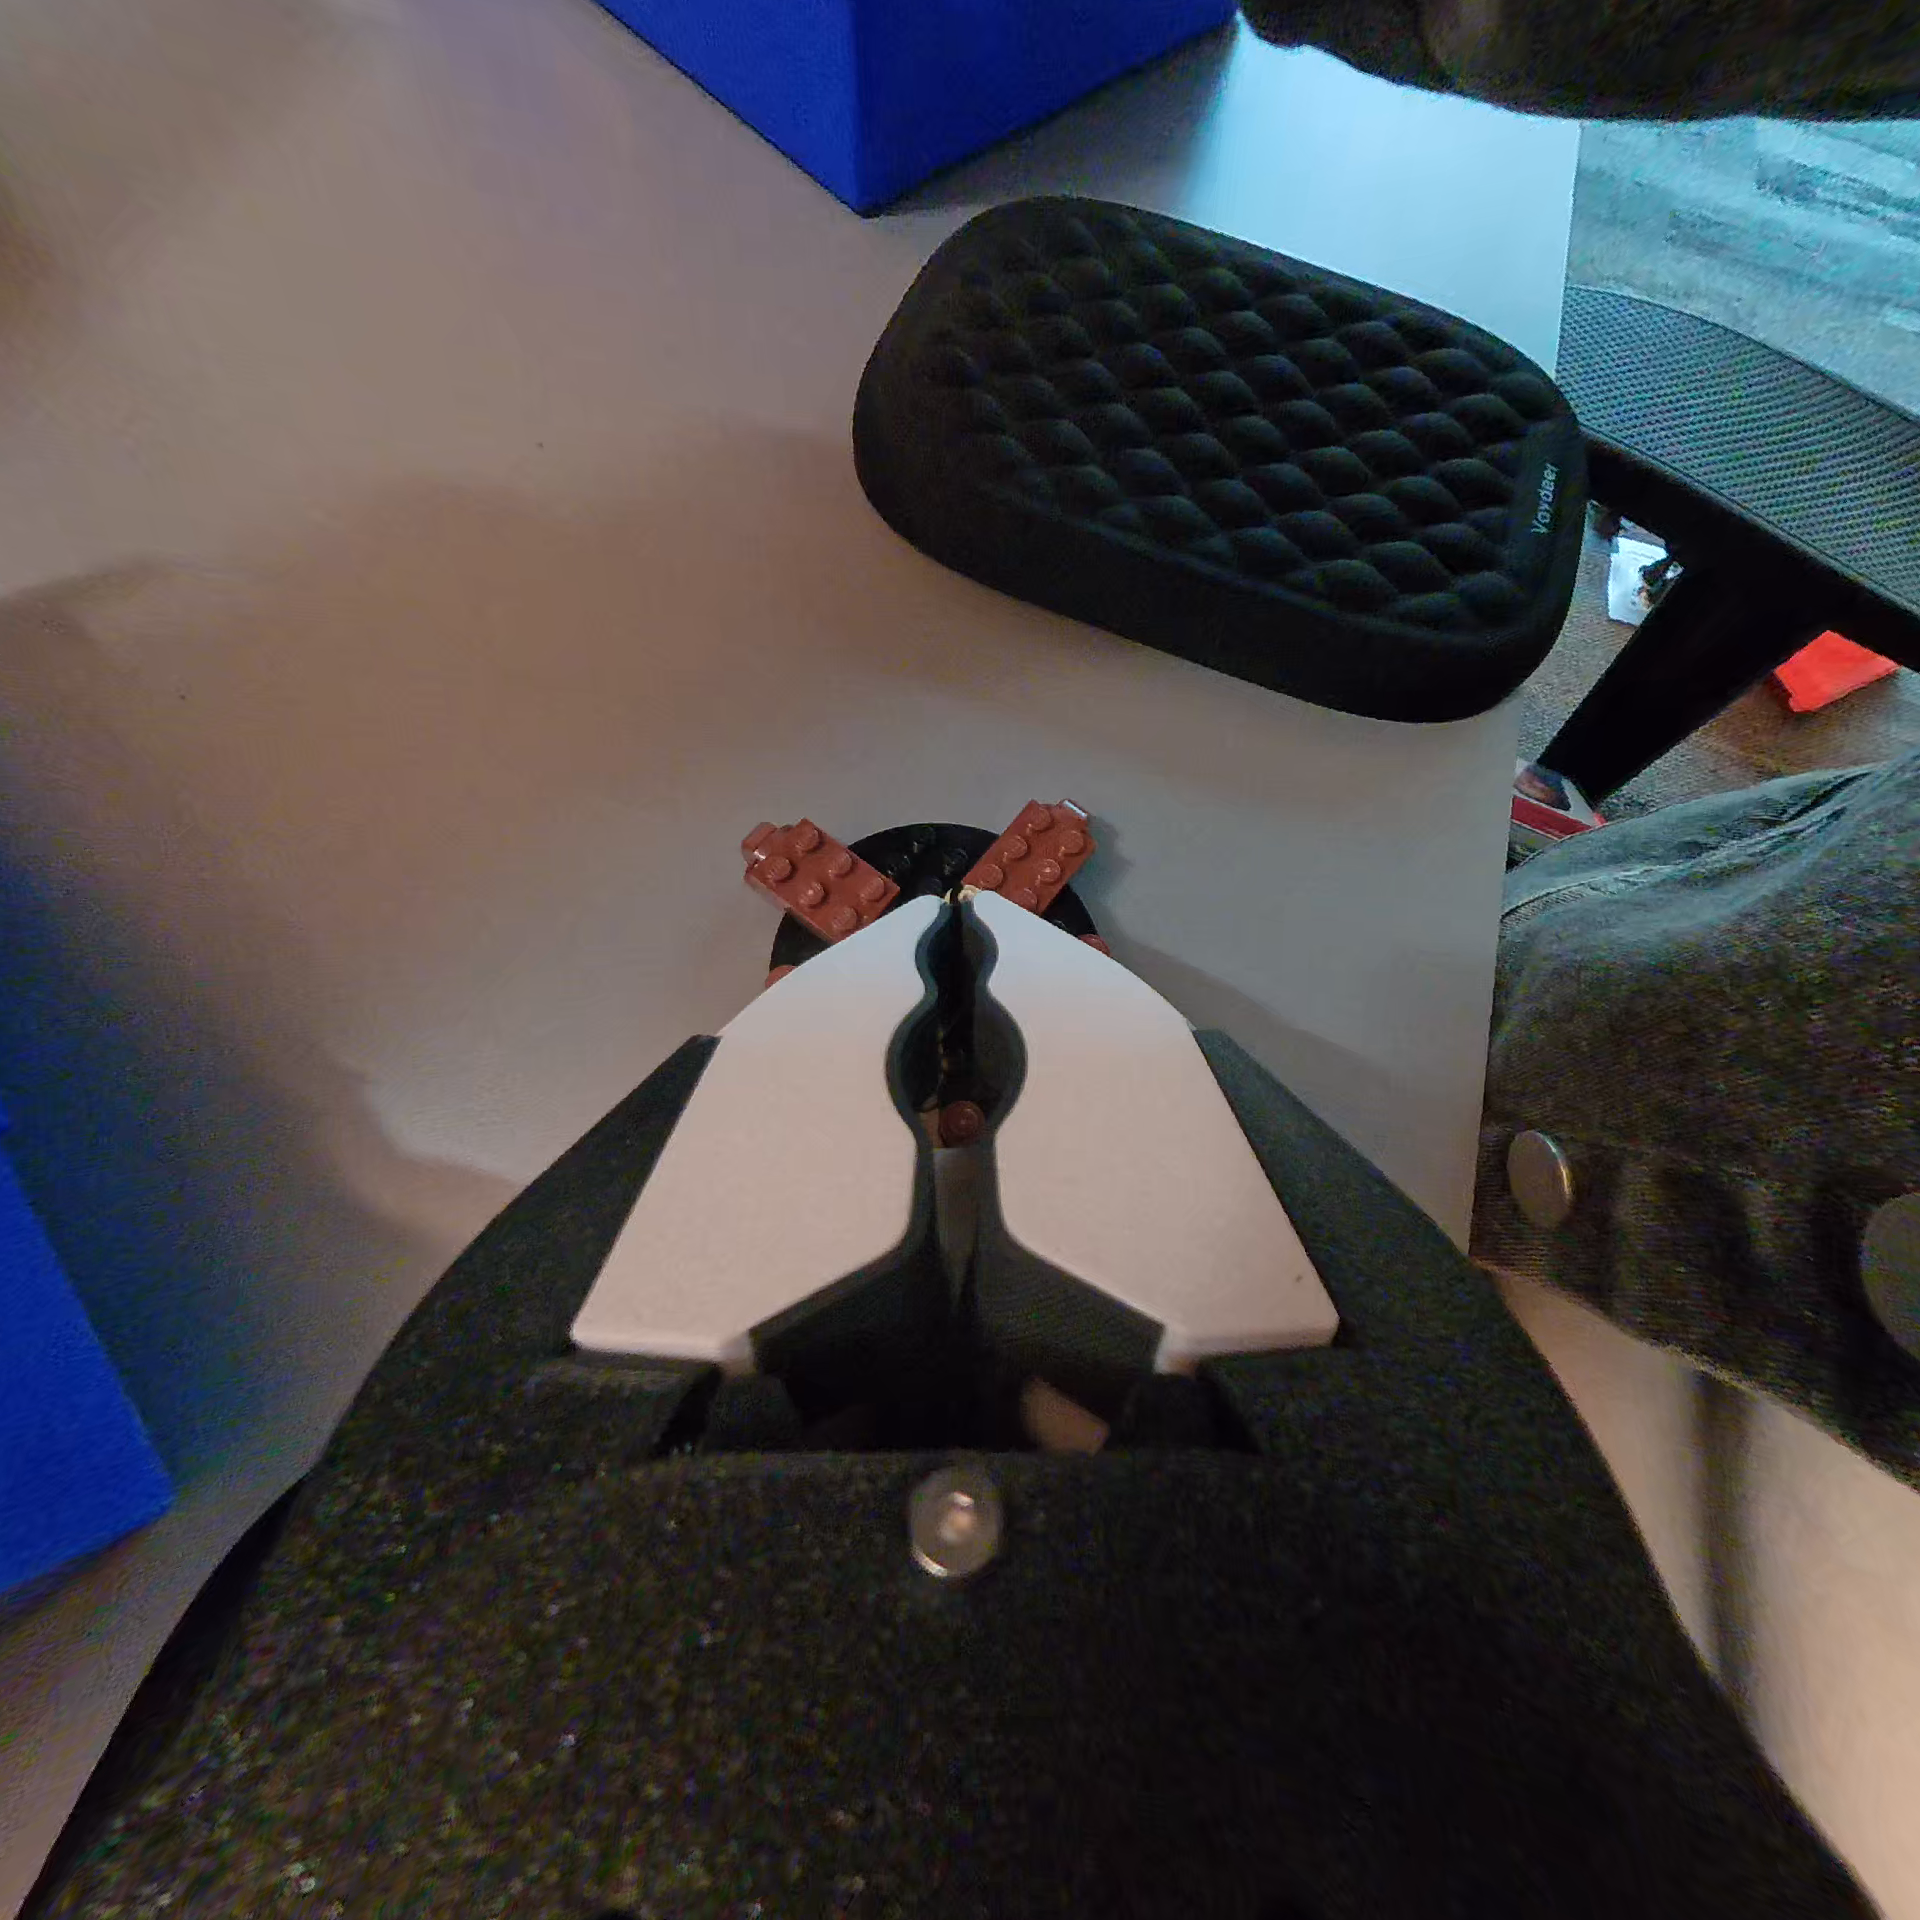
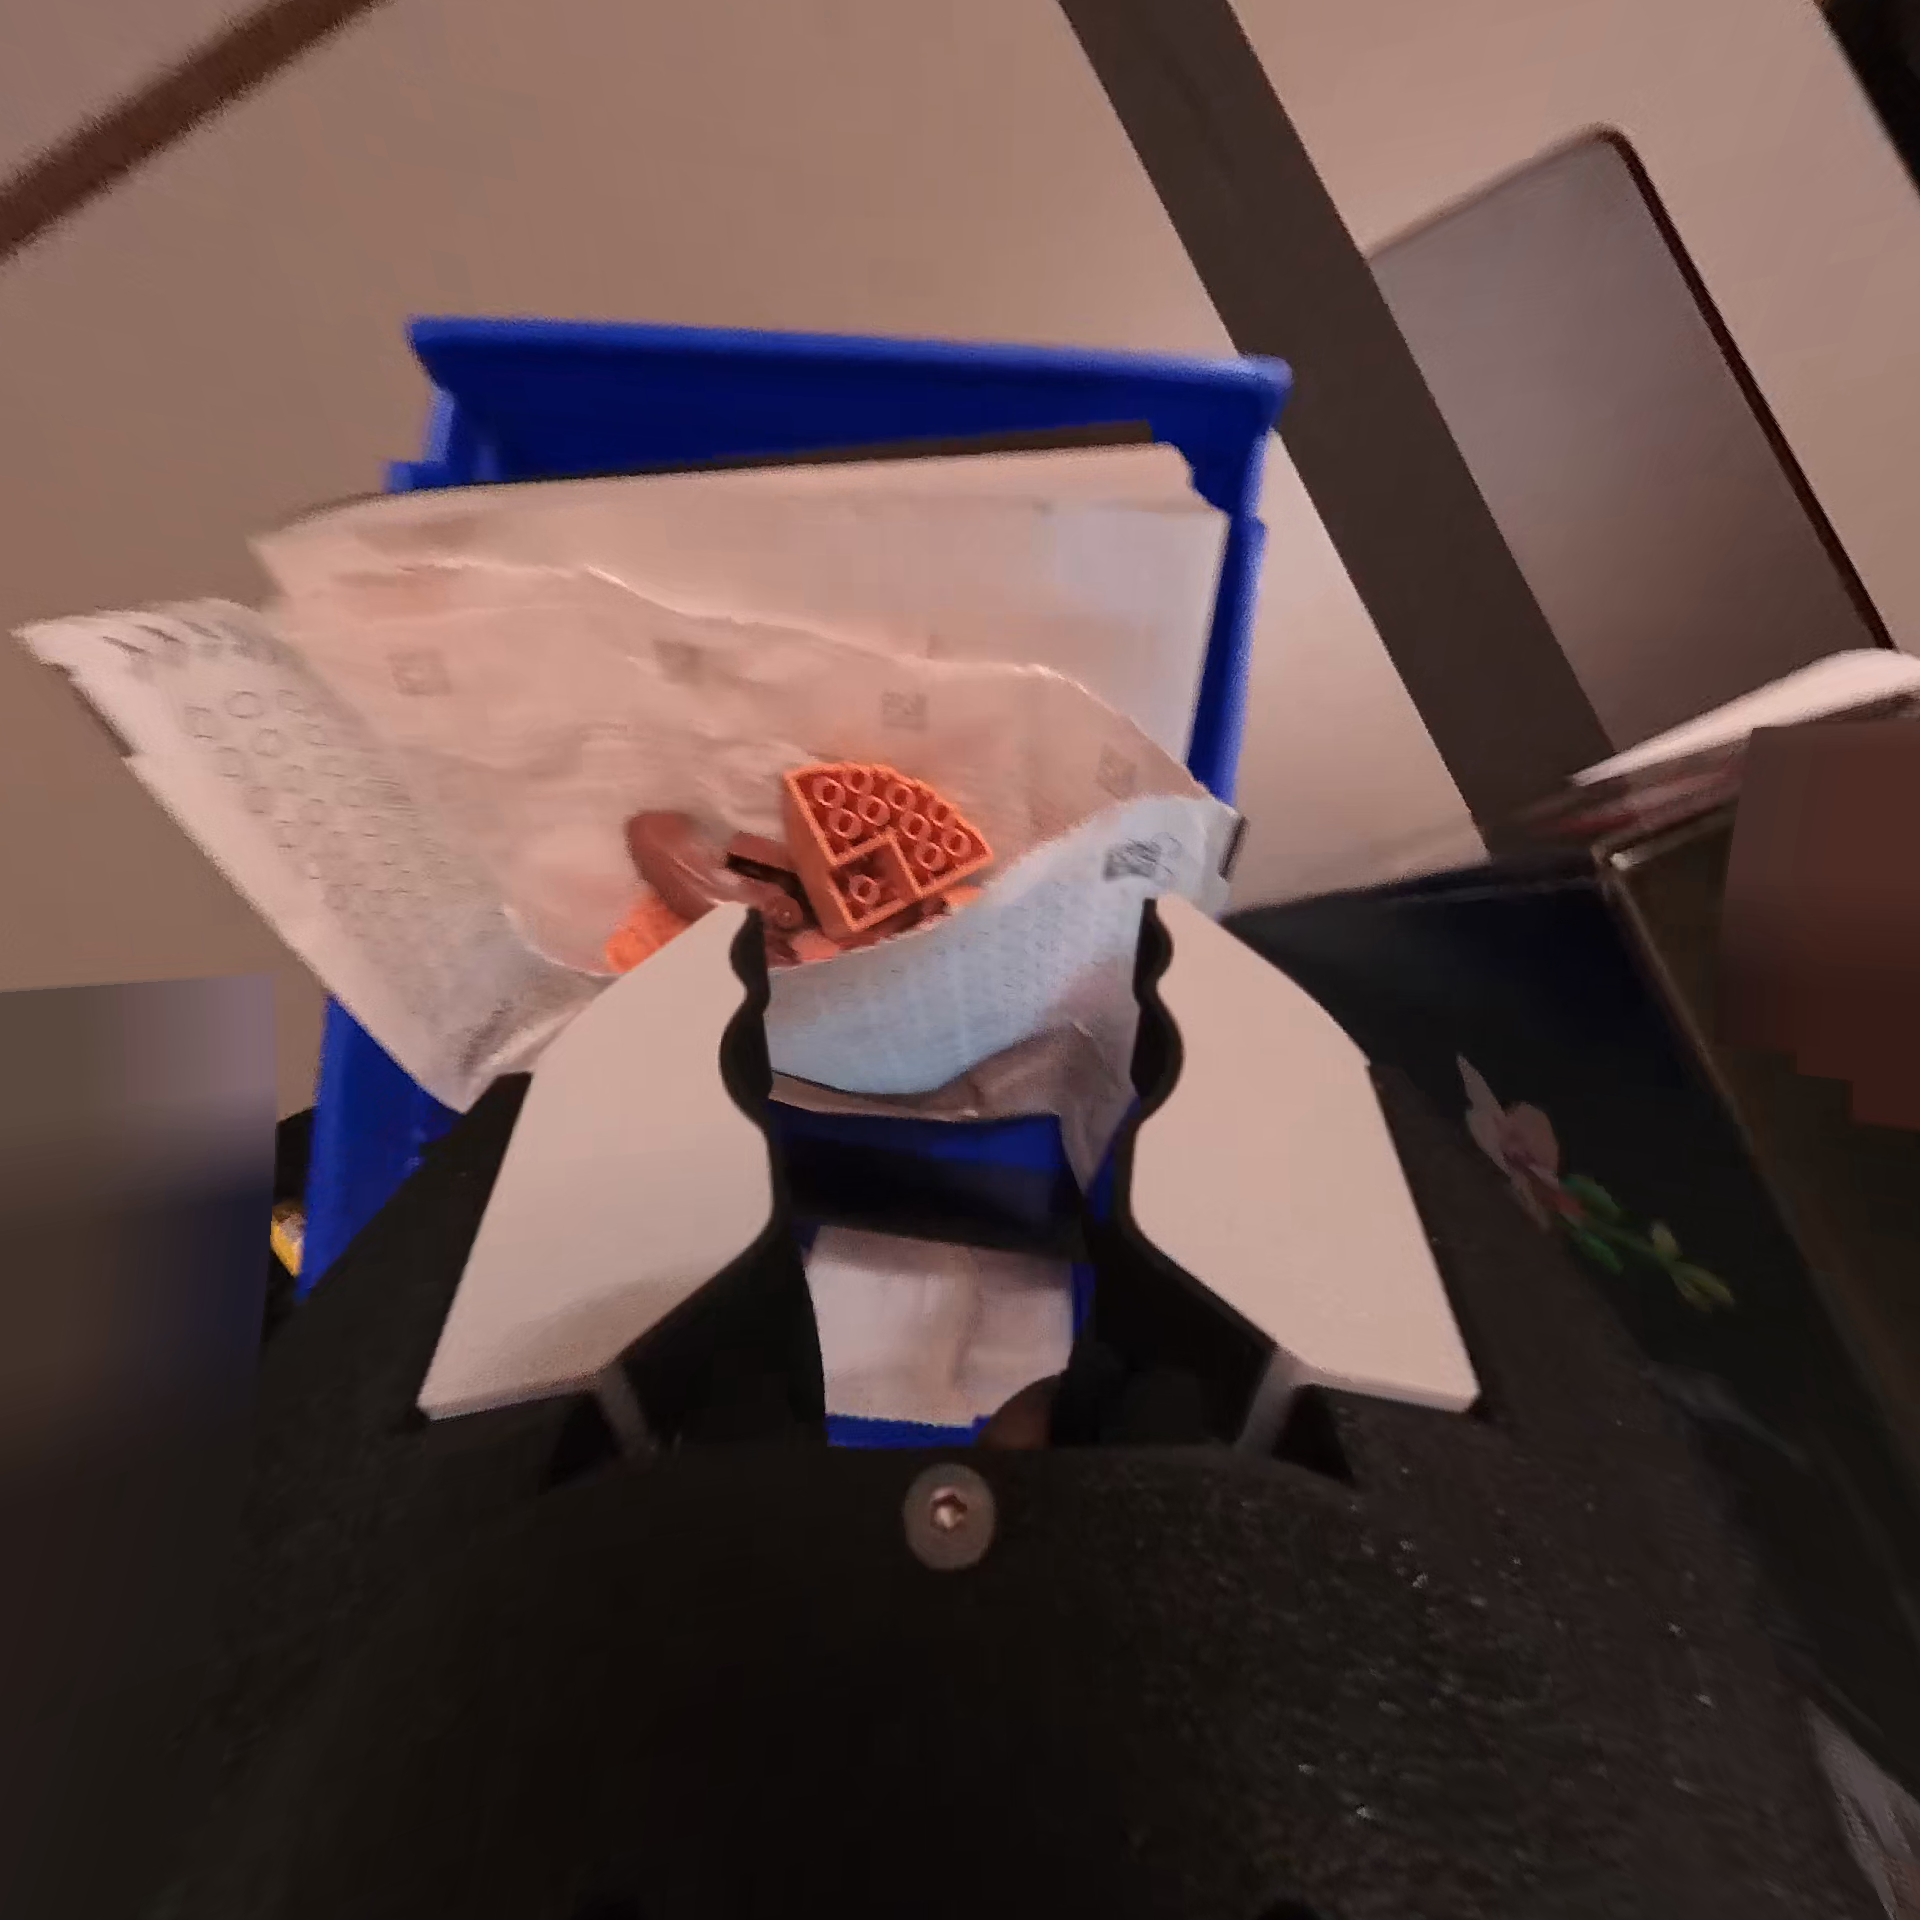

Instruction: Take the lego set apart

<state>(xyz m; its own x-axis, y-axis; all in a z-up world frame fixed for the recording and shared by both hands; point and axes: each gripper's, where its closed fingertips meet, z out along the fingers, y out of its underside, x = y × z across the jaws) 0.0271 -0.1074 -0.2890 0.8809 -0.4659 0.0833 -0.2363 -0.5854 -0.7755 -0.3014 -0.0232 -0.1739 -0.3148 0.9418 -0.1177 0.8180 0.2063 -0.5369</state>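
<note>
On the tabletop (image 1: 520,520), left claw (image 1: 957,902) is pinched onto the lego set (image 1: 925,883): two brown plates on one black disc. Right claw (image 2: 951,925) gapes empty over one blue bin (image 2: 831,405).

Pale desk (image 1: 416,520), mesh chair (image 1: 1745,436), carpeted floor (image 1: 1766,197) beyond.

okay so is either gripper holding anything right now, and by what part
The left gripper is shut on the lego set, pinching its middle between the brown plates. The right gripper is open and holds nothing.
</note>
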